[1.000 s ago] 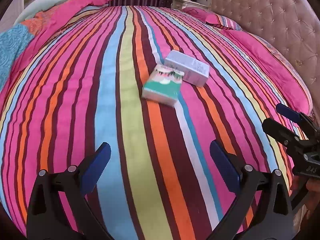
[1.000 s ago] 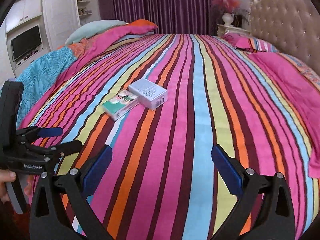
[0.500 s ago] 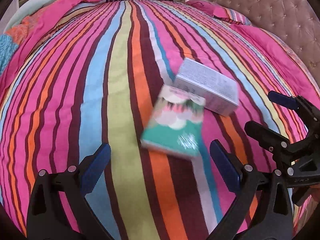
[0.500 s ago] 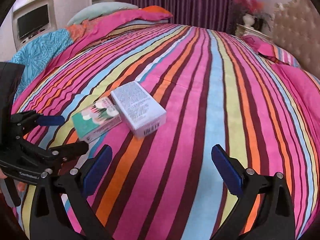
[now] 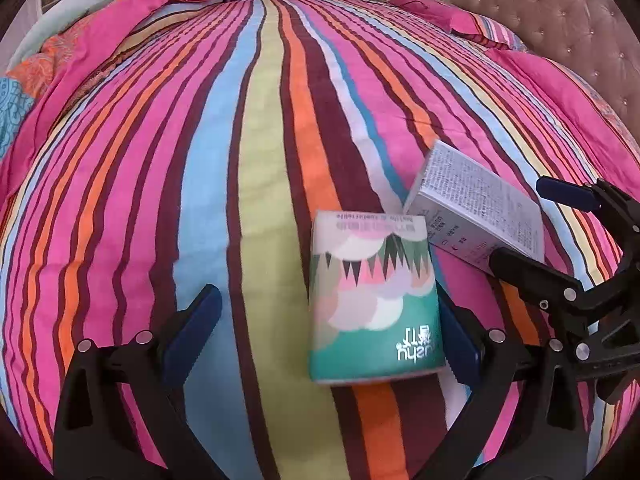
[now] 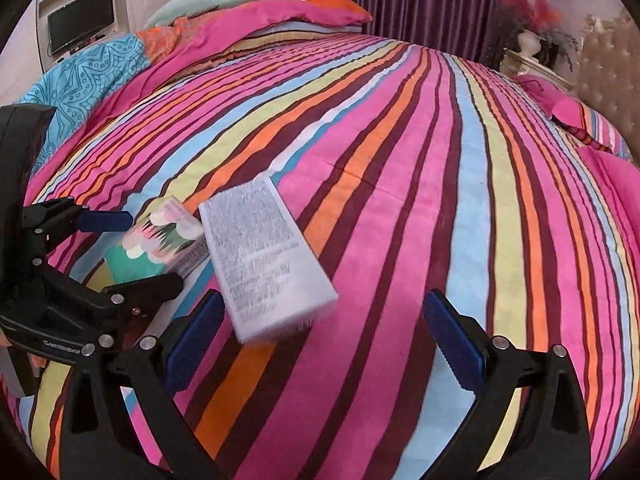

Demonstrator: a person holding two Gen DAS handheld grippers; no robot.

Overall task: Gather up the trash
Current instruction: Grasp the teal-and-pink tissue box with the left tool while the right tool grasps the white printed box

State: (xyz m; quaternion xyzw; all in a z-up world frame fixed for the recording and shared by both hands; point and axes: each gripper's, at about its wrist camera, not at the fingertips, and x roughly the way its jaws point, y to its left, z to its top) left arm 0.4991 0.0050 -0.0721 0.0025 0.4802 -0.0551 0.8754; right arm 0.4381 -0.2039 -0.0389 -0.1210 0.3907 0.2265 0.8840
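1. Bedspread [image 5: 264, 200], striped in many colours, is spread across the whole bed.
2. White box [image 6: 264, 264] is laid flat, touching the green packet [image 5: 372, 300] at one corner.
3. Left gripper [image 5: 328, 328] is held released around the packet.
4. Right gripper [image 6: 324, 332] is held released near the box.

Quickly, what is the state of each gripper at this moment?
Left gripper: open, holding nothing; the green patterned tissue pack lies between its fingers.
Right gripper: open, holding nothing, near the white printed cardboard box.
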